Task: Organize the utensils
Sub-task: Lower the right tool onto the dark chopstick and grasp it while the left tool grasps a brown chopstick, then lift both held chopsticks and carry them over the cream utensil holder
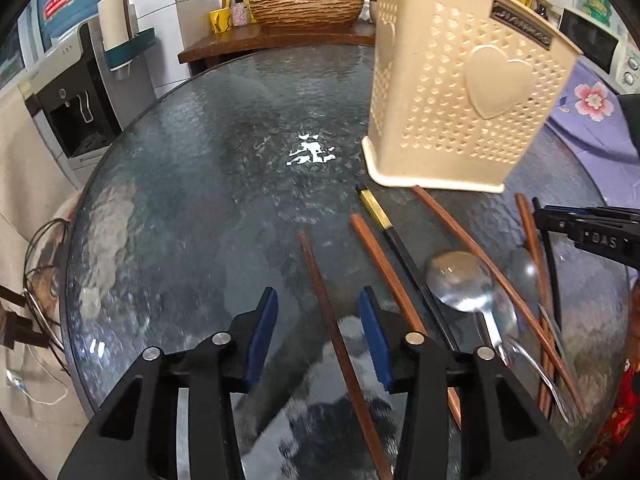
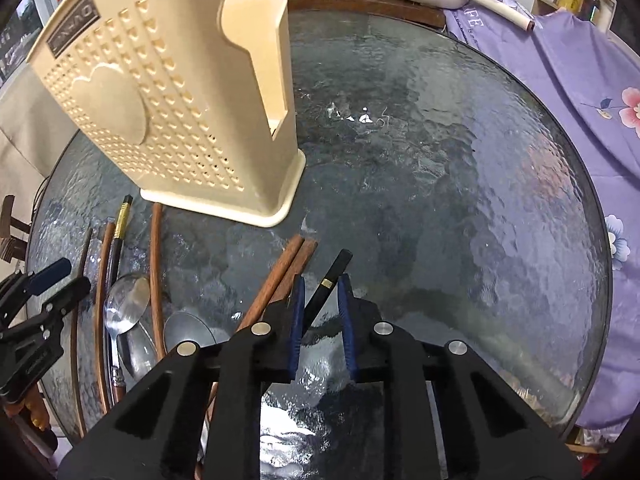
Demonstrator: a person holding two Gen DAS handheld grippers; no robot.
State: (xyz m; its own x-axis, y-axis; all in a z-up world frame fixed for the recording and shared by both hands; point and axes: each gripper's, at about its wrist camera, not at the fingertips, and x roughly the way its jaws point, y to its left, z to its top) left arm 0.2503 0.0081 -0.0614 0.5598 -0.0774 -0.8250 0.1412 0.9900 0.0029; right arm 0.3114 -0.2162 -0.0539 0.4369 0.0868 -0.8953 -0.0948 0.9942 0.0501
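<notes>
1. Blue-padded fingers (image 1: 262,332) of the left gripper (image 1: 318,336) stand apart, tilted down toward the glass table (image 1: 208,184); a brown chopstick (image 1: 332,328) lies between them, and no pad visibly presses on it.
2. Fingers (image 2: 297,320) of the right gripper (image 2: 321,320) sit close together and point steeply down, with a black chopstick (image 2: 326,284) slanting through the narrow gap; I cannot tell whether the pads squeeze it.
3. Just left of that gripper, a pair of brown chopsticks (image 2: 286,268) lies side by side, touching each other.
4. Right of the left gripper, more brown sticks, a black chopstick with a gold band (image 1: 384,220) and two metal spoons (image 1: 464,280) lie loose and crossing on the table.
5. Beyond the utensils stands the cream holder (image 1: 452,92), upright, perforated, with a raised heart on its wall, near the tips of the sticks.
6. Farther back, a wooden shelf carries a woven basket (image 1: 306,6); purple floral cloth (image 2: 560,80) lies past the right rim of the table.
</notes>
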